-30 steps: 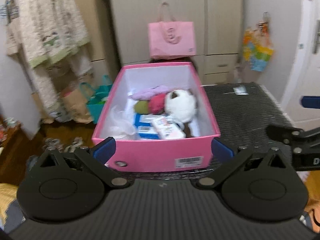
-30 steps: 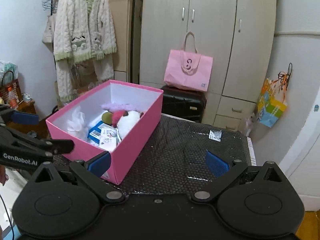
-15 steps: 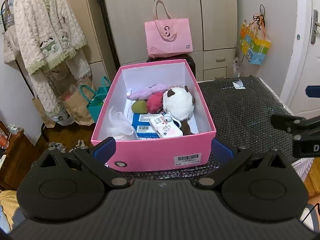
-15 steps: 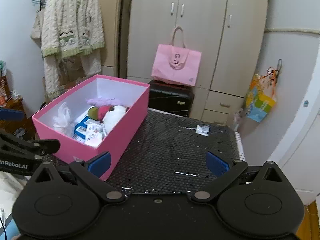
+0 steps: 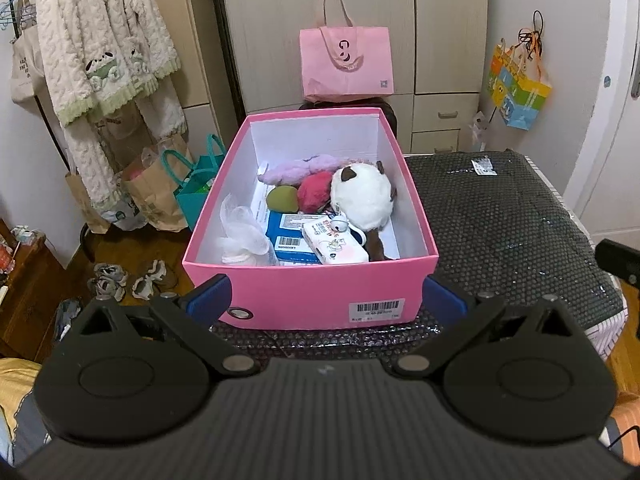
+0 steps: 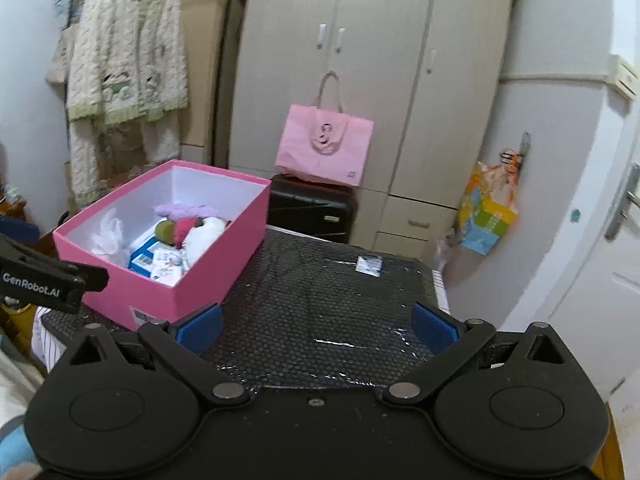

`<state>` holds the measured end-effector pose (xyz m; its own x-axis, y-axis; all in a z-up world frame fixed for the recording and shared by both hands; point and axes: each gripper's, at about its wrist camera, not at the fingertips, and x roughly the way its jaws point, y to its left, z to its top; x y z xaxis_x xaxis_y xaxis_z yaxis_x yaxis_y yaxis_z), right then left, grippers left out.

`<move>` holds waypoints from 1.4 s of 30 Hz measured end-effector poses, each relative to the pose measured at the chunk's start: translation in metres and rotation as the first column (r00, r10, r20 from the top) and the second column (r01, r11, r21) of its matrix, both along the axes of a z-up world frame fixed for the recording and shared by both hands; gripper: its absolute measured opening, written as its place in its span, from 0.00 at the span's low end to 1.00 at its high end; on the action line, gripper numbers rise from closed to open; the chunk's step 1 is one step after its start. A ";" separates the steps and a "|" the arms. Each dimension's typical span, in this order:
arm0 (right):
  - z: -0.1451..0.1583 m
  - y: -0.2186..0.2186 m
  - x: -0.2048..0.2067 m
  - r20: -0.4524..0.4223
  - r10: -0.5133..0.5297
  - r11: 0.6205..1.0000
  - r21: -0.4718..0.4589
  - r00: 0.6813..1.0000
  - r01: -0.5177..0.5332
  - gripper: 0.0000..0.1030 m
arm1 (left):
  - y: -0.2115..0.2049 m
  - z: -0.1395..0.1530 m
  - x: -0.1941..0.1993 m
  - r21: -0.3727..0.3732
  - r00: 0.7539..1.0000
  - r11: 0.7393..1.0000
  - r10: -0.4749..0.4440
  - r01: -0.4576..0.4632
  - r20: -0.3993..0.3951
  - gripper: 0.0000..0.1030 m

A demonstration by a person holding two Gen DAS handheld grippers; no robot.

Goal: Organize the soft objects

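The black bubble-textured tabletop (image 5: 500,216) carried the open pink cardboard box (image 5: 308,300), its long axis running straight away from the left tool (image 5: 326,300), which was held wide open and empty before its near wall. The soft white plush toy (image 5: 362,196) lay inside, toward the right wall. The right tool (image 6: 316,322), equally open and empty, was placed farther off, the box to its left.

Box on the left end of the table, stuff piled inside

The box (image 5: 308,300) sits on the table (image 5: 500,216) toward its left edge. In it, a plush toy (image 5: 362,196) lies on the right, a mesh puff (image 5: 242,236) on the left, two round balls (image 5: 298,198) between them, flat packets (image 5: 334,242) up front. Behind the table a tote bag (image 6: 324,146) rests on a suitcase (image 6: 310,210), wardrobe (image 6: 360,60) behind that.
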<state>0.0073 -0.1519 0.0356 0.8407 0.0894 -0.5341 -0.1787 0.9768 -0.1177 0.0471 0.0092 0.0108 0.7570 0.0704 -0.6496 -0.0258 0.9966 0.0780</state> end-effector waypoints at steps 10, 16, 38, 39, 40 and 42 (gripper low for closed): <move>-0.012 -0.011 -0.002 -0.080 -0.066 0.991 0.111 0.995 0.075 0.99 | 0.000 0.003 -0.007 -0.018 0.999 1.000 0.012 -0.011 0.045 1.00; -0.016 -0.009 -0.005 -0.077 -0.101 0.990 0.093 0.992 0.108 0.99 | -0.004 0.004 -0.017 0.006 0.997 1.000 -0.003 0.003 0.083 1.00; -0.011 -0.011 -0.019 -0.017 -0.173 0.983 0.062 0.985 0.174 0.99 | -0.006 0.003 -0.034 0.029 0.987 0.999 0.010 -0.015 0.159 1.00; -0.011 -0.012 -0.020 -0.016 -0.175 0.982 0.063 0.984 0.175 0.99 | -0.006 0.003 -0.034 0.030 0.987 0.999 0.008 -0.013 0.162 1.00; -0.011 -0.013 -0.020 -0.016 -0.176 0.982 0.065 0.984 0.177 0.99 | -0.006 0.003 -0.034 0.030 0.987 0.999 0.006 -0.011 0.162 1.00; -0.012 -0.013 -0.021 -0.013 -0.177 0.982 0.067 0.984 0.177 0.99 | -0.007 0.003 -0.033 0.029 0.987 1.000 0.001 -0.006 0.163 1.00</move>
<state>-0.0136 -0.1648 0.0237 0.8427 -0.0245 -0.5378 -0.0028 0.9988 -0.0498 0.0137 0.0019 0.0135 0.8523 0.0903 -0.5153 -0.0438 0.9938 0.1018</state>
